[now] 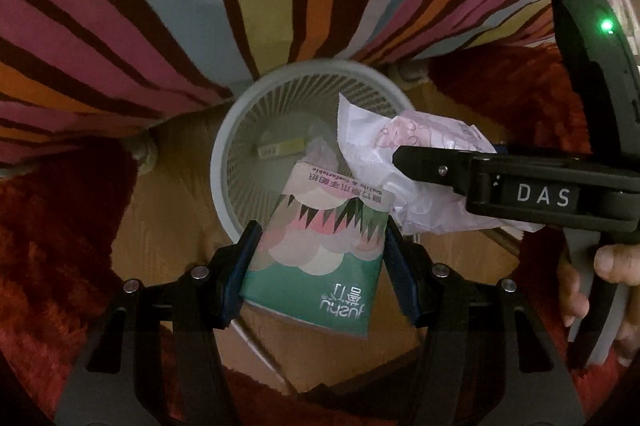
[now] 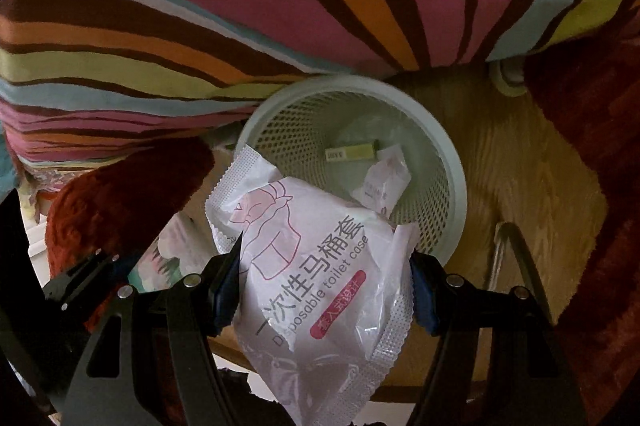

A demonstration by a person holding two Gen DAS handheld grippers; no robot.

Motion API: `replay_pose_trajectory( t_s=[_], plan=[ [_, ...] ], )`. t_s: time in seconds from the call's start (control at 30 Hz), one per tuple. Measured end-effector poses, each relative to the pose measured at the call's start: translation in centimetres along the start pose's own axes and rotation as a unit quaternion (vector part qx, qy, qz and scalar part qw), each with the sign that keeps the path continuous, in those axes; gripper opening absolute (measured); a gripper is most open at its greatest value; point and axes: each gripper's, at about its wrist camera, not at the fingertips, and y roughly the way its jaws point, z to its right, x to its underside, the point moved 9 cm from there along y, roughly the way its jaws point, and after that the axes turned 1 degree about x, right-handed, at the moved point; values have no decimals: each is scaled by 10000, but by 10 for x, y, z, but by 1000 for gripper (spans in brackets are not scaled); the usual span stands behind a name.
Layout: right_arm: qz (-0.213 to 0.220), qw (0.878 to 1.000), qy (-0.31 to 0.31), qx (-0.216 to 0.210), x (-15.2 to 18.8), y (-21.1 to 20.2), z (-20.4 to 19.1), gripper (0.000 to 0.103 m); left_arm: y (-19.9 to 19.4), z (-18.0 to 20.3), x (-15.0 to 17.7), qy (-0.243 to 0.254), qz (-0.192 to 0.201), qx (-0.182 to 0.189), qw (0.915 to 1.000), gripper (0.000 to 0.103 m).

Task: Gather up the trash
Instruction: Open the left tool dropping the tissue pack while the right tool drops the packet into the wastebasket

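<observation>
Pinched in the left gripper, a glossy green tissue pack hangs over the pale mesh plastic wastebasket. Beside it, the right gripper clamps a crinkly white toilet-cover wrapper. 2 pieces, perhaps 3, already lie inside; both held items await dropping.

A striped fabric in pink, brown, orange, yellow and pale blue fills the frame from nine round to two o'clock in both views (it looks like bedding or a throw). Below it lies wood-grain flooring, with a shaggy dark red rug at eight and four o'clock. Light is dim.
</observation>
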Motion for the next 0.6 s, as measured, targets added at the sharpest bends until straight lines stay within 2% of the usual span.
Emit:
replay_pose_trajectory(
  t_s=[0.33, 0.4, 0.47, 0.5, 0.6],
  plan=[
    [-223, 9988, 353, 254, -6, 21, 15, 68, 20, 2, 6, -73, -533, 108, 9985, 62],
    [-237, 9983, 467, 266, -5, 22, 19, 77, 22, 1, 7, -105, -585, 129, 9981, 64],
    [-223, 9978, 593, 173, -6, 23, 22, 89, 23, 0, 6, -166, -589, 132, 9980, 80],
    [-202, 9977, 644, 100, -7, 22, 23, 95, 24, 0, 5, -188, -585, 149, 9980, 82],
    [-177, 9968, 783, -9, -8, 21, 26, 95, 25, 2, 4, -213, -595, 209, 9978, 83]
  ],
)
